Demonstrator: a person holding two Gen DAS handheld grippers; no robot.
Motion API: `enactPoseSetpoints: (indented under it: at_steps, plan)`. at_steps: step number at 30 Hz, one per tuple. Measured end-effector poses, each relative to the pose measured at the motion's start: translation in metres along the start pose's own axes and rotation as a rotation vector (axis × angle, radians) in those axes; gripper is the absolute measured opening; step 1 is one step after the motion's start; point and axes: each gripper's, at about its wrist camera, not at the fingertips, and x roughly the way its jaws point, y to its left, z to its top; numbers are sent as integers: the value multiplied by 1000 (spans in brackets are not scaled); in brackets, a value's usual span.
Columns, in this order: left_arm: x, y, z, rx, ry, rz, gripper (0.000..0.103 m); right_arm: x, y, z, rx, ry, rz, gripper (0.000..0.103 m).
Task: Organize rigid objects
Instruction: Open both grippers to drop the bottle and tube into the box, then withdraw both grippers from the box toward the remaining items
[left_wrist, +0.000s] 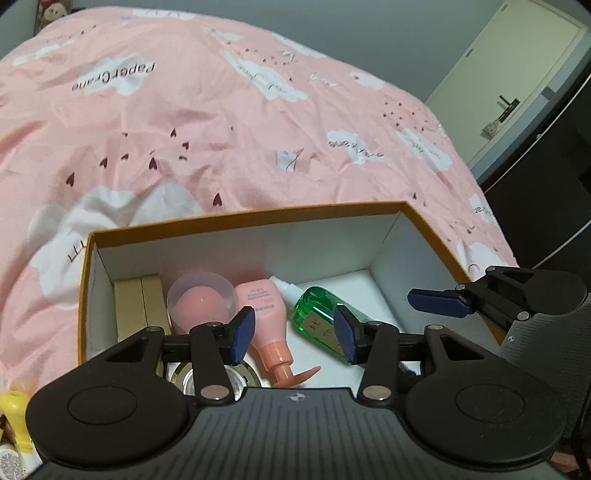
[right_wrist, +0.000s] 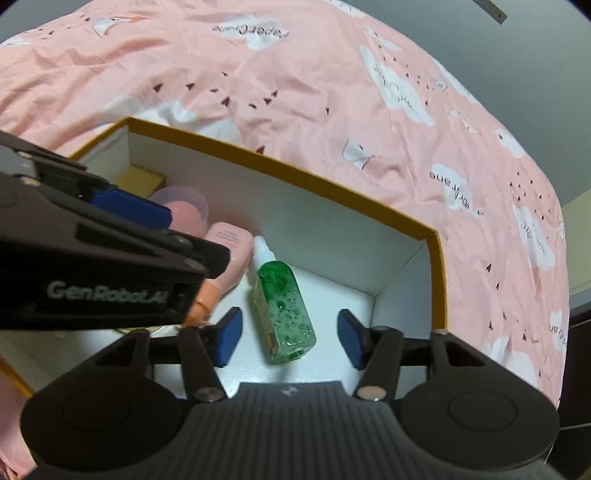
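An orange-rimmed box (left_wrist: 243, 217) with white walls sits on the bed. Inside lie a green bottle (left_wrist: 317, 314) with a white cap, a pink pump bottle (left_wrist: 267, 317), a clear cup holding a pink ball (left_wrist: 201, 301) and two tan boxes (left_wrist: 139, 306). My left gripper (left_wrist: 295, 334) is open and empty over the box, above the pink bottle. My right gripper (right_wrist: 290, 338) is open and empty, its pads on either side of the green bottle (right_wrist: 282, 310), apart from it. The right gripper also shows at the right of the left wrist view (left_wrist: 439, 301).
A pink cloud-print quilt (left_wrist: 221, 129) covers the bed around the box (right_wrist: 332, 188). A round metal tin (left_wrist: 184, 376) lies in the box's near corner. Yellow and white items (left_wrist: 14, 413) sit at the left edge. A door (left_wrist: 517, 66) stands at the right.
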Motion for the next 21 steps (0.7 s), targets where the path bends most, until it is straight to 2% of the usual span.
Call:
enactPoseSetpoints:
  at_steps: [3,10,13,21]
  plan:
    - [-12,-3,-2,19,-39,-14,58,-12,2,-4,-16,-24,-13,61]
    - [-36,-10,-8,82,-100,-33,59,-36,8,-14,11,-99,-32,65]
    - [-46,-17,-12,130,-121,-27,59,-49,14,-20,22,-152,-40,70]
    - [-80,-28,-25,229,-190,30,60,-83,28,-36,106,-284,-51,72]
